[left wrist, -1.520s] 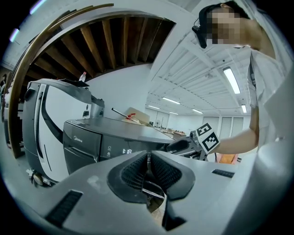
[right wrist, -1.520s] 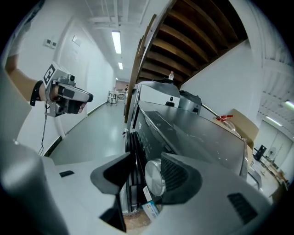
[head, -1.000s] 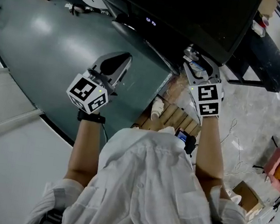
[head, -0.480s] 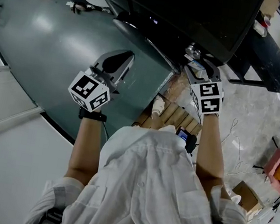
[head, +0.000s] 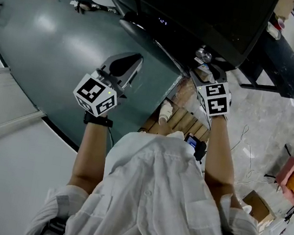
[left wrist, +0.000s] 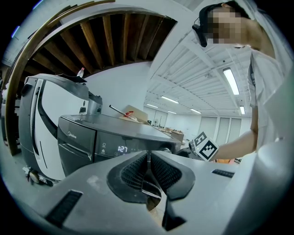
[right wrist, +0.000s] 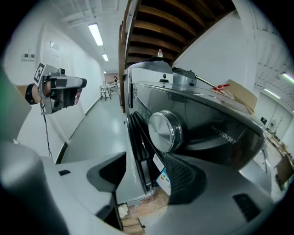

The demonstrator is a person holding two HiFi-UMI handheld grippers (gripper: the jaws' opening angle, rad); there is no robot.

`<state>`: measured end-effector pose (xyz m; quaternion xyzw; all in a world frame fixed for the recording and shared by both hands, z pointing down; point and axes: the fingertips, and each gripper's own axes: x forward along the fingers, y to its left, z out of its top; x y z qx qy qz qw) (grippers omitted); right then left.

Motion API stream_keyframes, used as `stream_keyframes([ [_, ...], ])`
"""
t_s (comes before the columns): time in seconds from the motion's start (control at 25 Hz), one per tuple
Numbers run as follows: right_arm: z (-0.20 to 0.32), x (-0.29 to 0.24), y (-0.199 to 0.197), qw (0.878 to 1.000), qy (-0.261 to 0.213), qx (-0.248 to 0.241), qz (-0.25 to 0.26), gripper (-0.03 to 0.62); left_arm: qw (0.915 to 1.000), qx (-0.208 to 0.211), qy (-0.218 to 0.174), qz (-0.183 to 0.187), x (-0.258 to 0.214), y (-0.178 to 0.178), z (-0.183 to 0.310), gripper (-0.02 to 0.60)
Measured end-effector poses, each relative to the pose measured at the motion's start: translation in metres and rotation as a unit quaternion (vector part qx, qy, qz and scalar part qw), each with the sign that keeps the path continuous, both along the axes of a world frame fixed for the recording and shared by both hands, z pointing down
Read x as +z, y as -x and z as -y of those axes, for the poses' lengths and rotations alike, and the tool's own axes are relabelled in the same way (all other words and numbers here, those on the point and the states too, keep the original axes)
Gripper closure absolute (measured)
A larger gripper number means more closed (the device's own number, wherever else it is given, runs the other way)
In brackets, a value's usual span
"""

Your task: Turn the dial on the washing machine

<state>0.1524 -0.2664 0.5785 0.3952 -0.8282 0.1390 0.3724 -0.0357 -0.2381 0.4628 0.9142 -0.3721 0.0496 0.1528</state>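
At the machine front: the person is standing over the dark washing machine, and its silver dial is sitting on the control panel, close to the right gripper.
Right gripper: it is hovering just short of the dial with its 2 jaws spread wide and gripping nothing. In the right gripper view the dial is showing above and beyond the jaws, nearer the right one and touching neither.
Left gripper: the left gripper is hanging well apart from the panel, its jaws pressed together on nothing.
Step in hand: judged as the approach to the dial, with turning not yet begun.
Method advised: raising the right gripper until the dial is sitting centred between both jaws, closing squarely on the rim, then rotating about the dial's own axis.
Risk: an off-centre grip is likely to slip on the smooth metal rim.
Check: the lit display is showing digits, which is giving a means of confirming any change.
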Motion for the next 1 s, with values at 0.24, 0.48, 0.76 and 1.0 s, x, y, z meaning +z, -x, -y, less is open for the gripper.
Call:
stream_keyframes([
  [0.24,0.002,0.002,-0.003,1.0,-0.003,0.011,0.01,0.338,1.0,-0.005,-0.003,0.0,-0.001,0.007,-0.001,0.565],
  [0.48,-0.01,-0.017,-0.023,0.998,-0.027,0.047,0.034,0.34,0.9998,-0.013,-0.013,0.0,-0.008,0.014,-0.004,0.565],
  [0.76,-0.031,-0.102,-0.055,0.984,-0.154,0.071,0.063,0.443,0.9981,-0.051,-0.035,0.0,-0.034,0.042,-0.009,0.565],
  [1.0,-0.049,-0.165,-0.09,0.956,-0.217,0.149,0.132,0.594,0.996,-0.074,-0.05,0.006,-0.054,0.066,-0.024,0.565],
])
